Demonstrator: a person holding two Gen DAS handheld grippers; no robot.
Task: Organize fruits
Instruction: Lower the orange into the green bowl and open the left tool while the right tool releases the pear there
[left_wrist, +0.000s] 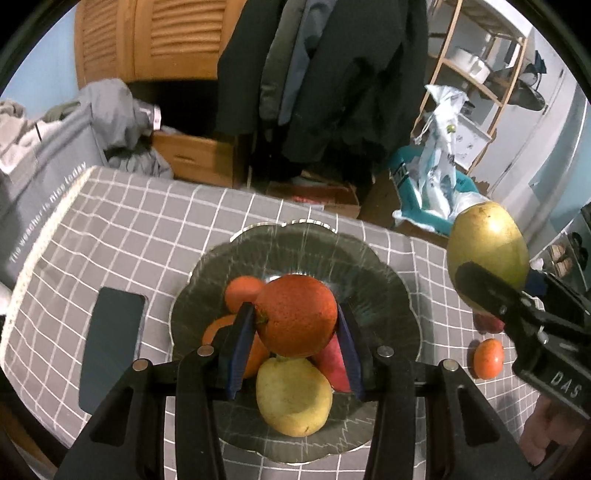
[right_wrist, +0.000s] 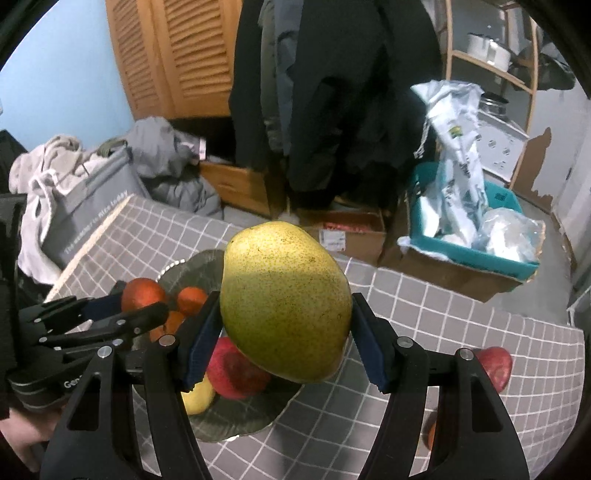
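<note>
Above glass plate (left_wrist: 388, 280): left gripper (left_wrist: 295, 328) pinching orange (left_wrist: 295, 314); beside it, right gripper (right_wrist: 284, 332) clamping green pear (right_wrist: 284, 299).

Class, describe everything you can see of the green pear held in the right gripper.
The green pear is yellow-green with fine brown speckles, smooth-skinned and whole, its narrower end tipped up and to the left. The right gripper is shut on it, blue pads pressing both sides, holding it in the air above the table, near the edge of the dark glass plate. In the left wrist view it hangs to the right of the plate. Nothing but the pads touches it.
</note>
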